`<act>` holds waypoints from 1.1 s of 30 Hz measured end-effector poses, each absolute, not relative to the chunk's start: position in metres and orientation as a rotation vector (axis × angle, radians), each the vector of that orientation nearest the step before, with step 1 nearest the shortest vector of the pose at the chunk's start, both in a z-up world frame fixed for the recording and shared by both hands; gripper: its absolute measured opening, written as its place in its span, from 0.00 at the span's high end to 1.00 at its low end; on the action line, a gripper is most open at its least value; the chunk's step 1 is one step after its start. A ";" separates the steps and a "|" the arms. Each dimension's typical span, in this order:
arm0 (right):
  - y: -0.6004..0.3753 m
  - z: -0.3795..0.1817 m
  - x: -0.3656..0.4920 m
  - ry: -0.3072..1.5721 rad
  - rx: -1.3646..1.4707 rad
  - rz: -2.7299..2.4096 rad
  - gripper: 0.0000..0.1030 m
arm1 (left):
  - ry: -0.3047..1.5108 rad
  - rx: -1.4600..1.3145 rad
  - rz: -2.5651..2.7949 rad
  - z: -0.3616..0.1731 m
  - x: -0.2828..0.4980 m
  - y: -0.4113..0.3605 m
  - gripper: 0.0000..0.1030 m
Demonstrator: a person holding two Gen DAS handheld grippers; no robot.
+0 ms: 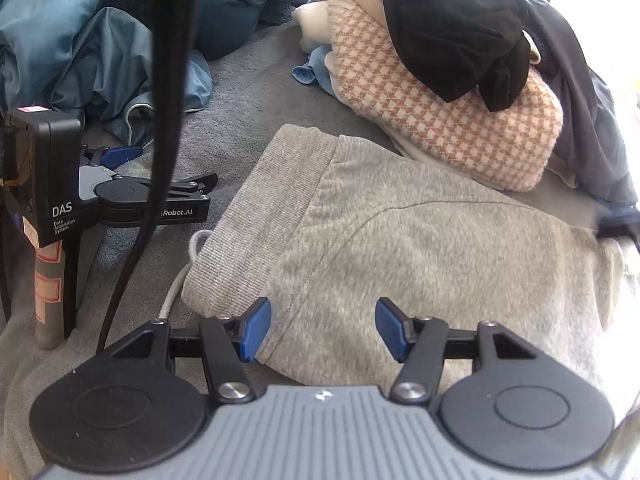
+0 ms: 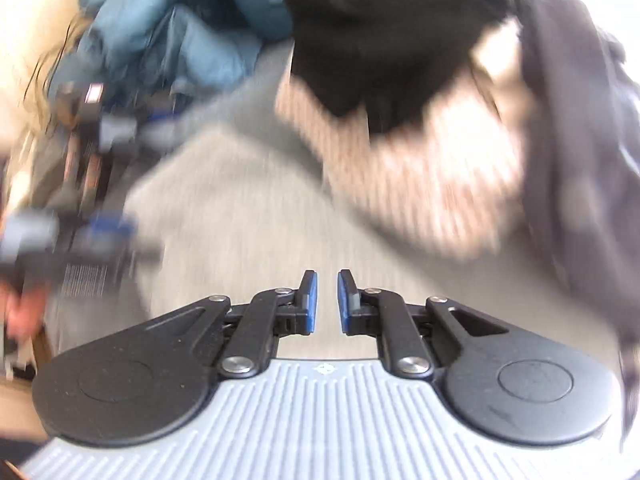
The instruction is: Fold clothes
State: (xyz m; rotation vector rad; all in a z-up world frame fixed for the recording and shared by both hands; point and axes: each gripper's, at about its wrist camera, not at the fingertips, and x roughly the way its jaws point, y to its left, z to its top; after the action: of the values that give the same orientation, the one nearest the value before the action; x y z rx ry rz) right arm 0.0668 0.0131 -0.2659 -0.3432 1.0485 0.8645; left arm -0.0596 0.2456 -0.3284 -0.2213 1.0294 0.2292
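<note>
The left claw (image 1: 323,330) hangs open over a grey garment (image 1: 400,248), its blue pads apart with the cloth's near edge below and between them, gripping nothing. The garment lies flat ahead of it on a grey blanket (image 1: 248,88), ribbed band (image 1: 264,208) toward the claw's left and a white cord (image 1: 180,276) trailing from that corner. Beyond the garment, ahead and to the right, sits a checked top (image 1: 440,120) with a black garment (image 1: 460,28) on it. Blue bedding (image 1: 80,40) is bunched far left. A spare claw (image 1: 152,196) stands to the left.

The right claw (image 2: 327,300) is nearly closed, a narrow gap between its pads, nothing in them. That view is blurred; the grey garment (image 2: 248,216) lies below and ahead of it, and the left claw (image 2: 96,240) shows at its left.
</note>
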 end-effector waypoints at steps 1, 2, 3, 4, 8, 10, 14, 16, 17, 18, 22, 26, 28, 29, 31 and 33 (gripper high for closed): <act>0.000 -0.272 0.059 1.074 -0.353 0.838 0.90 | 1.037 -0.222 0.233 -0.330 -0.058 0.247 0.42; -0.012 -0.278 0.052 1.098 -0.362 0.811 0.90 | 1.045 -0.227 0.235 -0.331 -0.056 0.248 0.42; -0.025 -0.284 0.044 1.123 -0.371 0.784 0.90 | 1.050 -0.232 0.237 -0.332 -0.055 0.249 0.42; -0.038 -0.290 0.036 1.147 -0.380 0.756 0.90 | 1.053 -0.236 0.238 -0.333 -0.054 0.250 0.42; -0.071 -0.344 0.024 1.188 -0.438 0.548 0.90 | 1.066 -0.212 0.240 -0.334 -0.052 0.247 0.42; -0.087 -0.338 0.022 1.172 -0.350 0.500 0.90 | 1.071 -0.175 0.234 -0.332 -0.052 0.243 0.42; -0.113 -0.309 0.013 1.134 -0.234 0.405 0.88 | 1.076 -0.141 0.247 -0.325 -0.055 0.238 0.42; -0.134 -0.298 0.004 1.129 -0.207 0.352 0.86 | 1.071 -0.136 0.263 -0.319 -0.058 0.235 0.42; -0.145 -0.295 -0.002 1.123 -0.197 0.323 0.84 | 1.069 -0.133 0.266 -0.316 -0.060 0.231 0.42; -0.156 -0.292 -0.008 1.117 -0.186 0.293 0.82 | 1.068 -0.129 0.268 -0.313 -0.063 0.226 0.42; -0.214 -0.291 -0.033 1.107 -0.111 0.165 0.75 | 1.064 -0.116 0.246 -0.304 -0.070 0.195 0.42; -0.263 -0.294 -0.052 1.116 -0.036 0.075 0.63 | 1.046 -0.116 0.215 -0.297 -0.072 0.150 0.42; -0.285 -0.296 -0.061 1.133 -0.028 0.047 0.57 | 1.036 -0.127 0.202 -0.295 -0.072 0.125 0.42; -0.294 -0.296 -0.065 1.141 -0.042 0.039 0.57 | 1.032 -0.129 0.193 -0.294 -0.071 0.111 0.42; -0.313 -0.296 -0.075 1.155 -0.072 0.023 0.57 | 1.025 -0.133 0.175 -0.292 -0.066 0.080 0.42; -0.330 -0.298 -0.086 1.144 -0.162 0.010 0.54 | 1.013 -0.142 0.155 -0.287 -0.060 0.051 0.42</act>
State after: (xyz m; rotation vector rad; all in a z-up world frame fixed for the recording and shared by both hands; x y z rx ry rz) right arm -0.0858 -0.3296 -0.2978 -0.1624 1.1441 0.0096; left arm -0.0595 0.0509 -0.2873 -0.1420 1.0128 0.1554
